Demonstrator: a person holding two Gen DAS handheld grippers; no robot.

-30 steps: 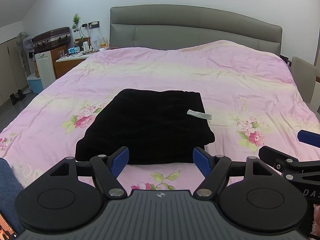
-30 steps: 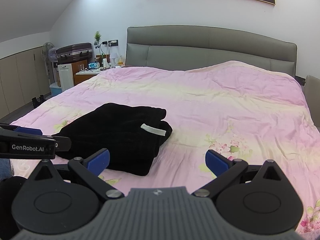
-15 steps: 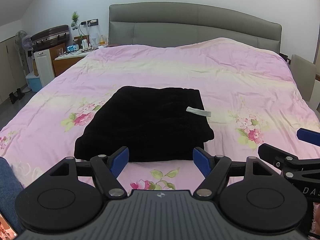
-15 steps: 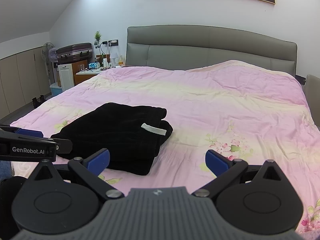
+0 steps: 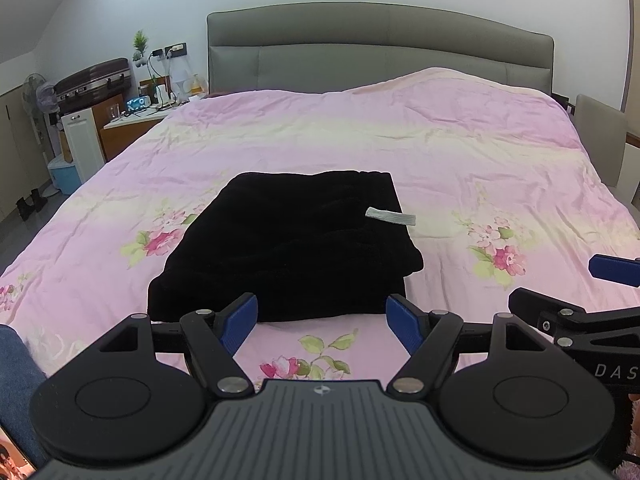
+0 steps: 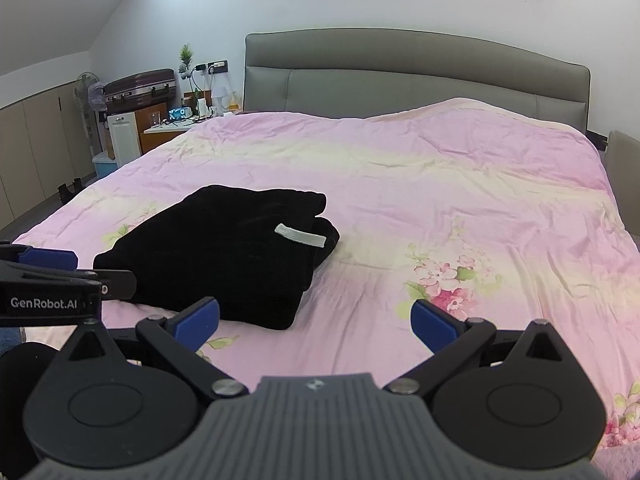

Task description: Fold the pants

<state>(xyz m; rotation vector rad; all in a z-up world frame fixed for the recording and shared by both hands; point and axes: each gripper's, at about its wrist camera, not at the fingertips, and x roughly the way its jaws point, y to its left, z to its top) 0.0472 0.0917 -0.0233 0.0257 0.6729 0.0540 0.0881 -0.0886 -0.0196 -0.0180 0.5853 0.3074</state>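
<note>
The black pants (image 5: 288, 248) lie folded into a thick rectangle on the pink floral bedspread (image 5: 400, 140), with a grey-white tag (image 5: 390, 216) on their right side. My left gripper (image 5: 322, 318) is open and empty, just short of the pants' near edge. In the right wrist view the pants (image 6: 224, 256) lie to the left of centre. My right gripper (image 6: 316, 318) is open and empty, near their right front corner. Each gripper shows at the edge of the other's view.
A grey headboard (image 5: 380, 48) stands at the far end of the bed. A nightstand (image 5: 136, 120) with small items, a suitcase (image 6: 140, 86) and a fan (image 6: 86, 88) stand at the left. A chair (image 5: 600, 136) stands at the right.
Both grippers have drawn back slightly from the pants, which look a little farther away. The pants have not moved. Both grippers stay open.
</note>
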